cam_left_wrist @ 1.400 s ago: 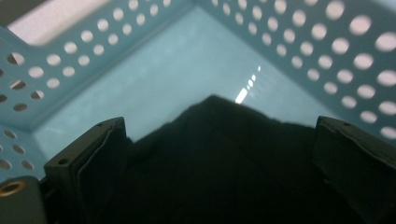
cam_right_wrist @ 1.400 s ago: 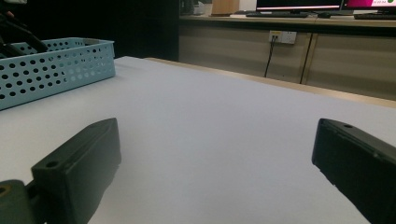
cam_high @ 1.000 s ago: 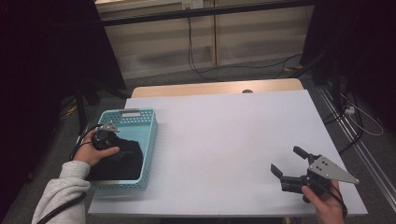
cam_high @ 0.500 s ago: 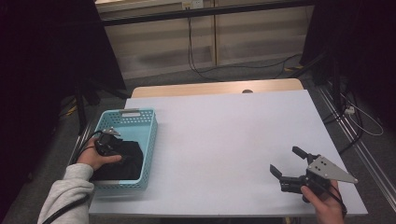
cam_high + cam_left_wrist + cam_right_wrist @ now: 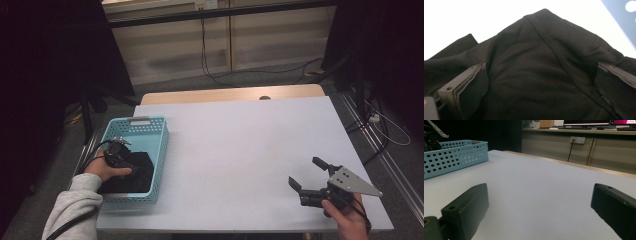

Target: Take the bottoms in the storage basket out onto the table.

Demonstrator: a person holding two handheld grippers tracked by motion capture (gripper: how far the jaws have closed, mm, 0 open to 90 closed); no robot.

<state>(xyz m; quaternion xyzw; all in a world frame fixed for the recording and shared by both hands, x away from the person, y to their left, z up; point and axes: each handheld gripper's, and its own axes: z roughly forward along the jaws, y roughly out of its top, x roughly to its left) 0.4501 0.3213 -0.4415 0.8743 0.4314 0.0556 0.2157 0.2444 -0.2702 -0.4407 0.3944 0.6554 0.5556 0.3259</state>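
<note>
Left claw (image 5: pixel 131 162) gapes over black cloth (image 5: pixel 136 172) inside the blue basket (image 5: pixel 159 150); right claw (image 5: pixel 311 176) wide, empty.

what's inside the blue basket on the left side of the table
A black cloth lies bunched inside the blue basket, with the left claw reaching down into it, jaws spread among the folds. Anything under the cloth is covered, so I can't tell.

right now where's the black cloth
In the high view the black cloth lies inside the blue basket at the table's left edge, with the left hand-held gripper down on it, jaws apart.
</note>
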